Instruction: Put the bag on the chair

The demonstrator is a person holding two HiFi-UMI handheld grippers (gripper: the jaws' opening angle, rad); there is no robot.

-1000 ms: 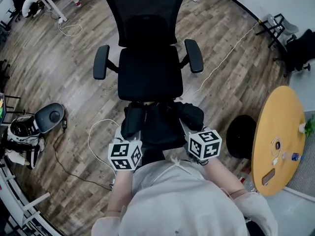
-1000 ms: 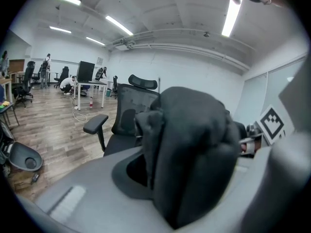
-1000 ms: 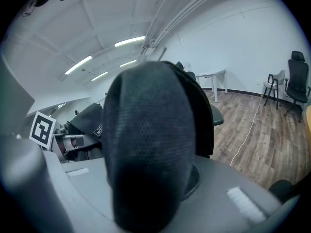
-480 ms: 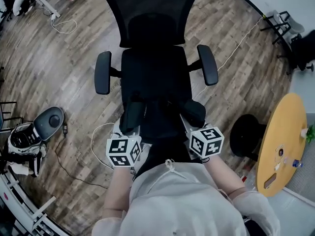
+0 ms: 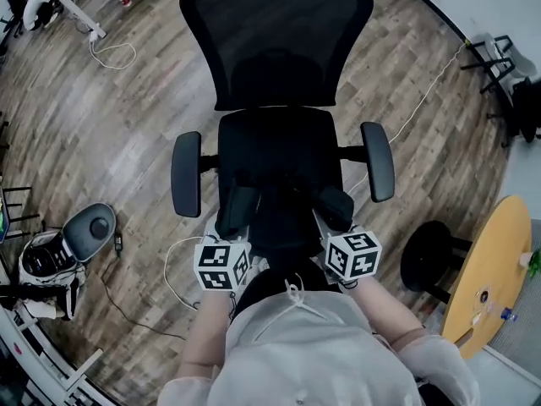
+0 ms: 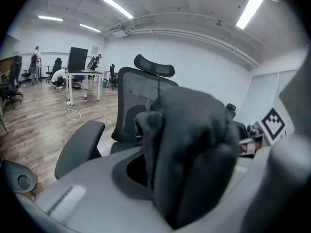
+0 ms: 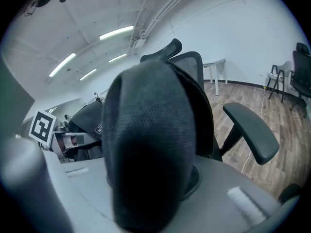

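1. Pinching black fabric, the left gripper (image 5: 237, 227) has its jaws almost together, closed on a bunched, padded fold of the bag (image 5: 279, 214). That fold fills most of the left gripper view.
2. The right gripper (image 5: 332, 218) is likewise nearly closed. It is clamped on a rounded, mesh-covered part of the same bag, probably a shoulder strap.
3. The bag hangs between the two grippers, close in front of the person's chest, with its far side over the front edge of the seat (image 5: 275, 138). It is black on black, so it is hard to tell whether the bag already touches the seat.
4. The chair (image 5: 275, 41) is a black office chair facing the person. It has a mesh backrest, a headrest and an armrest on each side, and it stands on a wooden floor (image 5: 110, 125).
5. Step in hand, as a judgement: the delivery is under way. The bag is held at the chair's front edge and has not been let go.
6. The next move calls for bringing both grippers forward together so that the bag sits over the middle of the seat, between the armrests.
7. It should then be lowered until the seat takes its weight, and only then should both pairs of jaws open.
8. Pushing gently matters, since a chair of this kind may swivel or roll away.
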